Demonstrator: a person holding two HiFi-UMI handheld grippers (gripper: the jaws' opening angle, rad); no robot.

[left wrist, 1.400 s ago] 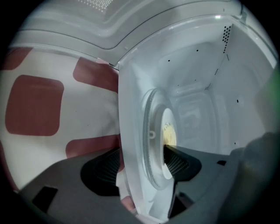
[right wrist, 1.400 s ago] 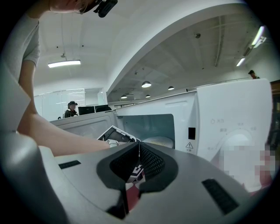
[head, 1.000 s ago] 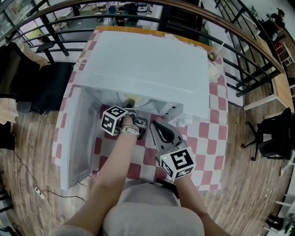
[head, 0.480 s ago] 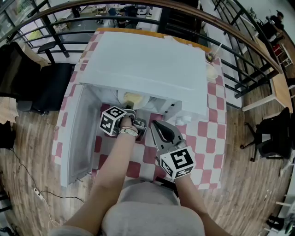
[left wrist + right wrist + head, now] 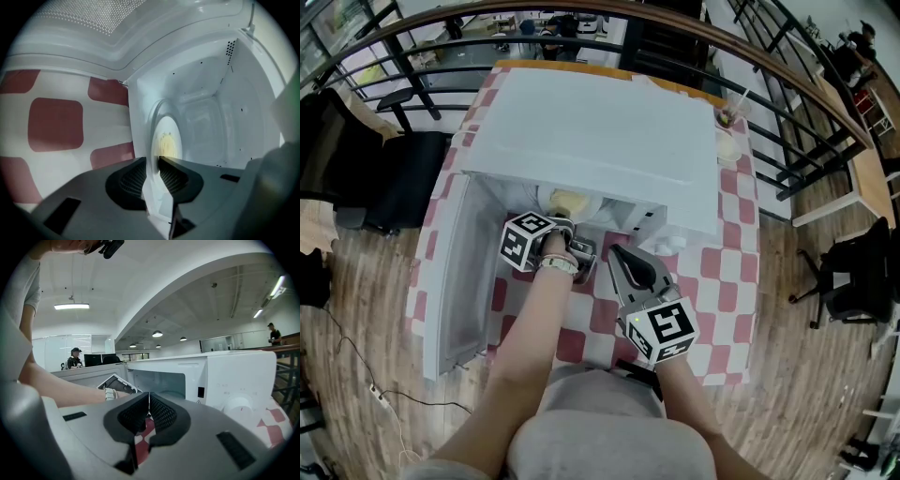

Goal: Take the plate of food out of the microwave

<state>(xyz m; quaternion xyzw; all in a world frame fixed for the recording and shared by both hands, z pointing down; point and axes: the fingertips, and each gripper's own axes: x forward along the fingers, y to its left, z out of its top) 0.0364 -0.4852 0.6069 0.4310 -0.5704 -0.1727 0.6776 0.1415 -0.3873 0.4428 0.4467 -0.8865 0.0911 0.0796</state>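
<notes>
While the plate (image 5: pixel 158 123) sits inside the microwave (image 5: pixel 600 141) cavity with the food (image 5: pixel 167 144) on it, your left claw (image 5: pixel 153 161) has just been closing and pinches the plate's near rim. Keep it level and draw it straight out, slowly. My guess is that a one-edge hold may sag. Right claw (image 5: pixel 149 401) is closed and empty, over the checkered counter (image 5: pixel 733 274). Ready it to support the plate from underneath.

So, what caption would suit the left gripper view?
The left gripper has just been closing onto the rim of the plate inside the microwave.
</notes>
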